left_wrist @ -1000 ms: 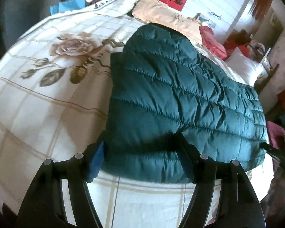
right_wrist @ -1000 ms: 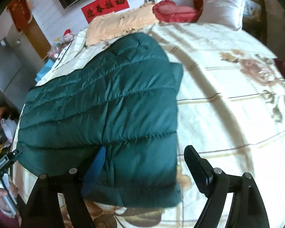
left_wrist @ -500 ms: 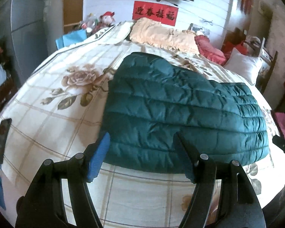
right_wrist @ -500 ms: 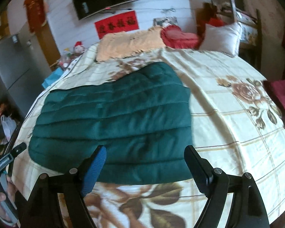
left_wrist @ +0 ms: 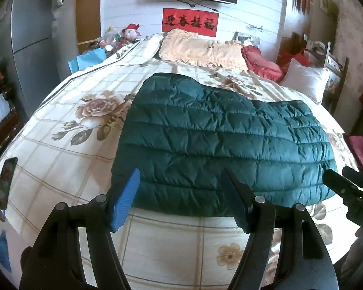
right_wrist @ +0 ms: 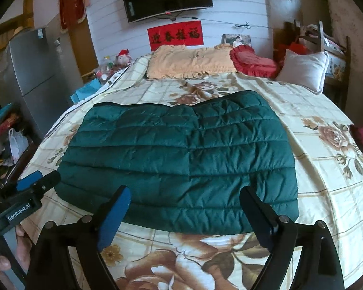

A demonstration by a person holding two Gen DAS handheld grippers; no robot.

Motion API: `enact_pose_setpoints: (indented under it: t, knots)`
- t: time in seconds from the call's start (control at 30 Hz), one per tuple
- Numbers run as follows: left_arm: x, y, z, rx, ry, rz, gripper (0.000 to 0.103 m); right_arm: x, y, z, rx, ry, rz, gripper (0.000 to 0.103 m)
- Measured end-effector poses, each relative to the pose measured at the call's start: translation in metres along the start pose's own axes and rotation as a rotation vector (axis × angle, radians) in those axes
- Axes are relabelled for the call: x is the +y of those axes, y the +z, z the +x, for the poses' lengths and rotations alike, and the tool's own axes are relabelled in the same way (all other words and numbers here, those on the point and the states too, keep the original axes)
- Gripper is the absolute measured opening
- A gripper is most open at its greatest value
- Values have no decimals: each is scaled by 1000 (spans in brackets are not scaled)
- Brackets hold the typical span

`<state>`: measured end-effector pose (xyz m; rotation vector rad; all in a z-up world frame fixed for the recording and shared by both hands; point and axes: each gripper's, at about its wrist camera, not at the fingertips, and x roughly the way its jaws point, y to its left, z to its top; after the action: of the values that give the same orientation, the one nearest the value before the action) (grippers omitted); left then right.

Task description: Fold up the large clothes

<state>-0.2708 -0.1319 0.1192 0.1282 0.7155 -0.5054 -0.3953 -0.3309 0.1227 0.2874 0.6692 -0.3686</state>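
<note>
A dark green quilted jacket lies folded flat on the flowered bedspread. My left gripper hovers open just short of the jacket's near edge, with nothing between its pads. My right gripper hangs in front of the same edge, further right; its jaws are opening and hold nothing. Each gripper shows at the side of the other's view: the right gripper and the left gripper, with a hand under it.
A dark phone lies near the bed's left edge. A peach pillow, a red cushion and a white pillow line the head of the bed. A grey fridge and cluttered shelves stand to the left.
Both grippers have drawn back and up from the jacket, whose near edge no longer sits between their jaws. The right jaws have spread wider. The jacket stays flat.
</note>
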Motion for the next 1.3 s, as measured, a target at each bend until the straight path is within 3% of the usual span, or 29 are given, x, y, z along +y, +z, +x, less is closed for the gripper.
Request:
enact_pose_setpoints:
  t: [0.4,0.87,1.3]
  knots:
    - [-19,-6,-1,-35,115,113,70,3,-1,1,-6,-25,-1,92]
    - [-6,-2,-3,-38,65,37,70,-1,0,0,-17,-34,9,92]
    - [-9,-3,-1,-44,28,43,70,0,0,2,-5,-38,7,93]
